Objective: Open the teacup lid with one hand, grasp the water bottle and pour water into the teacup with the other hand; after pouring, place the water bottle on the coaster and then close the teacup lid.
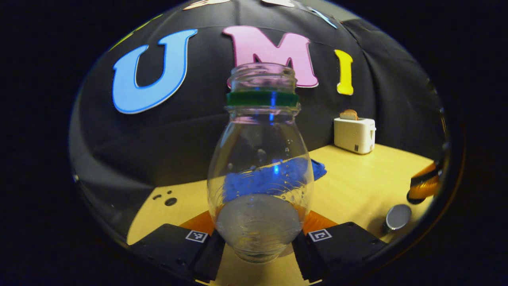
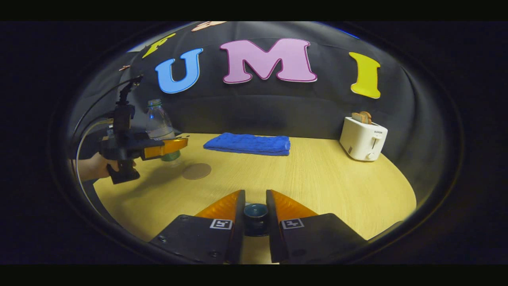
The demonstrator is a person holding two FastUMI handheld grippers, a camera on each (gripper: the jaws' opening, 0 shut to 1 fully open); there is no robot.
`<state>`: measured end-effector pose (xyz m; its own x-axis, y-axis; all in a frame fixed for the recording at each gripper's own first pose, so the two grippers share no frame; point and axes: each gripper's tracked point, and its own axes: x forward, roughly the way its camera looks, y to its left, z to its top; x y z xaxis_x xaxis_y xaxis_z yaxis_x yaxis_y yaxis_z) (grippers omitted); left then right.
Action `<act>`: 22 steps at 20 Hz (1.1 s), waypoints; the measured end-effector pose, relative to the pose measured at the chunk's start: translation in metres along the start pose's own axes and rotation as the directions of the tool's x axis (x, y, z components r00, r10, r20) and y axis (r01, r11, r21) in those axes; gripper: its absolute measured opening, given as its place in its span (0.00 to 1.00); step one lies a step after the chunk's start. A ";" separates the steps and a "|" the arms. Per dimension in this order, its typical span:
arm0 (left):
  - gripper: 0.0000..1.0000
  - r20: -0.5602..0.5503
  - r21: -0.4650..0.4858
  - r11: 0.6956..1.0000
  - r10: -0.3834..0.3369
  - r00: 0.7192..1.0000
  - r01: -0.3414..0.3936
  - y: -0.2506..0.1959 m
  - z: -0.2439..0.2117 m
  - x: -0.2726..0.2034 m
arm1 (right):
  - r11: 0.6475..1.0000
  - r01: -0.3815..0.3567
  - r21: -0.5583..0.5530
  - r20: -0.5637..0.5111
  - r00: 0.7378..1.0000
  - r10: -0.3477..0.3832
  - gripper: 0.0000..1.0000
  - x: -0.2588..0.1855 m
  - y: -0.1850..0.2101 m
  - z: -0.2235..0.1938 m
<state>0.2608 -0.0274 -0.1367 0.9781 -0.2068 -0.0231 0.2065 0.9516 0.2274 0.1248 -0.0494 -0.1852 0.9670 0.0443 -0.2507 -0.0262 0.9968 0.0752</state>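
A clear uncapped water bottle [image 1: 260,167] with a green neck ring stands upright between the fingers of my left gripper [image 1: 258,240], which is shut on its lower body; some water sits in its bottom. In the right gripper view the same bottle [image 2: 158,121] and left gripper [image 2: 168,146] are at the far left, low over the table, just left of a round brown coaster [image 2: 196,171]. My right gripper [image 2: 255,216] is shut on the small dark teacup lid [image 2: 255,210]. The grey teacup [image 1: 397,216] stands at the lower right of the left gripper view, below the right gripper's finger [image 1: 424,186].
A folded blue towel [image 2: 248,143] lies at the back middle of the wooden table [image 2: 325,178]. A white toaster [image 2: 363,139] with bread in it stands at the back right. A hand [image 2: 93,167] holds the left gripper at the table's left edge.
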 end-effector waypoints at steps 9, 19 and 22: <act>0.79 0.028 -0.144 0.989 -0.032 0.999 0.036 -0.010 -0.026 0.040 | 0.999 0.001 0.045 0.013 1.000 -0.002 0.30 0.014 0.007 0.003; 0.98 -0.051 -0.197 0.980 -0.037 0.998 0.026 -0.015 -0.043 0.011 | 0.998 -0.061 0.015 0.018 0.998 0.061 0.35 0.013 0.025 0.005; 0.96 -0.081 -0.216 0.976 0.003 0.997 -0.020 -0.015 -0.052 -0.016 | 0.998 -0.064 0.009 0.038 0.997 0.063 0.30 0.014 0.025 0.004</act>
<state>0.2434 -0.0266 -0.1900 0.9775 -0.1853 -0.1011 0.1875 0.9822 0.0124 0.1391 -0.0240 -0.1830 0.9723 0.1050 -0.2088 -0.0856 0.9913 0.1000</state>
